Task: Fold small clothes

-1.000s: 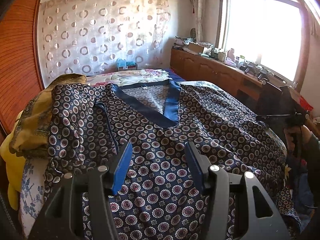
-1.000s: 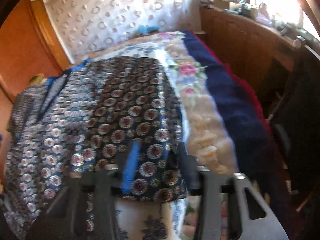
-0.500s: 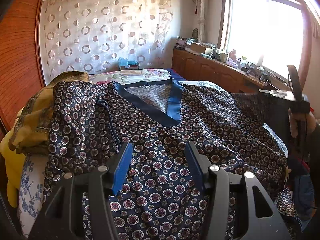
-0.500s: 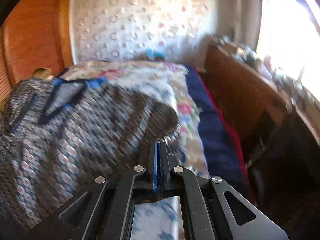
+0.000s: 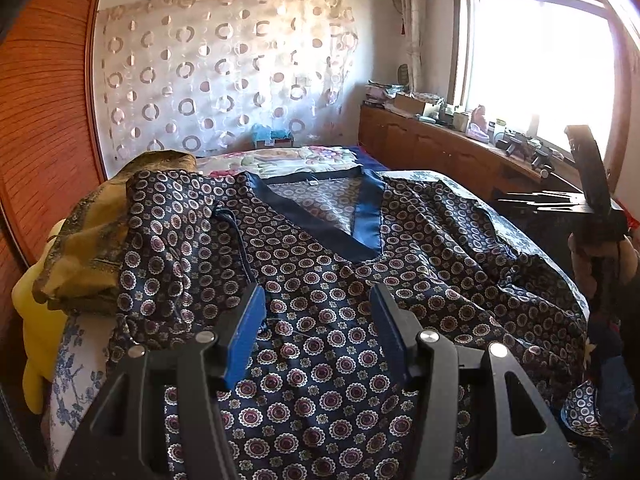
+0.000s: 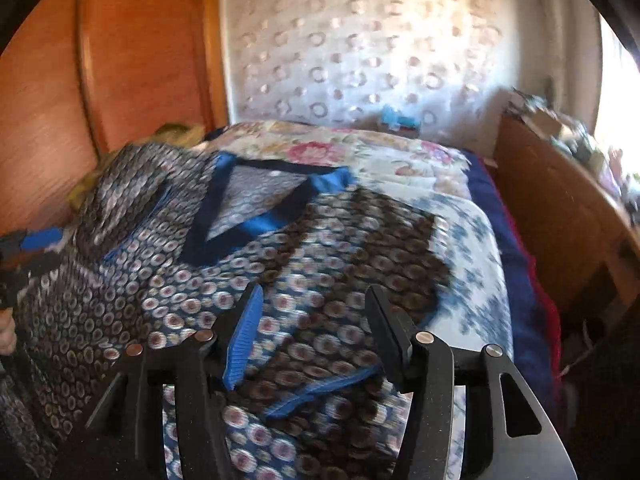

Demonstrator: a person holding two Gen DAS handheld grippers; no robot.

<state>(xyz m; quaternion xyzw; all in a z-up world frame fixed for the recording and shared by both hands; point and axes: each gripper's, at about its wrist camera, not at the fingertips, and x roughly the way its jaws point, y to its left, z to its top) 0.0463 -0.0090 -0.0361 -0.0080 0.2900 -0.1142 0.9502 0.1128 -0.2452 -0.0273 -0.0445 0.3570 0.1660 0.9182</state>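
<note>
the patterned top (image 5: 320,280) lay spread front-up across the bed (image 6: 472,248), its blue v-neck toward the far end. the left gripper (image 5: 318,332) hung over its near middle, fingers (image 5: 248,328) apart, grasping nothing. the right gripper (image 6: 312,332) had just been opening, its fingers (image 6: 244,332) released above the folded right sleeve.

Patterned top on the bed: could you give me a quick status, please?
Left gripper open, empty. Right gripper just opened, empty. Patterned top spread flat, unfolded. Yellow garment under its sleeve.
</note>
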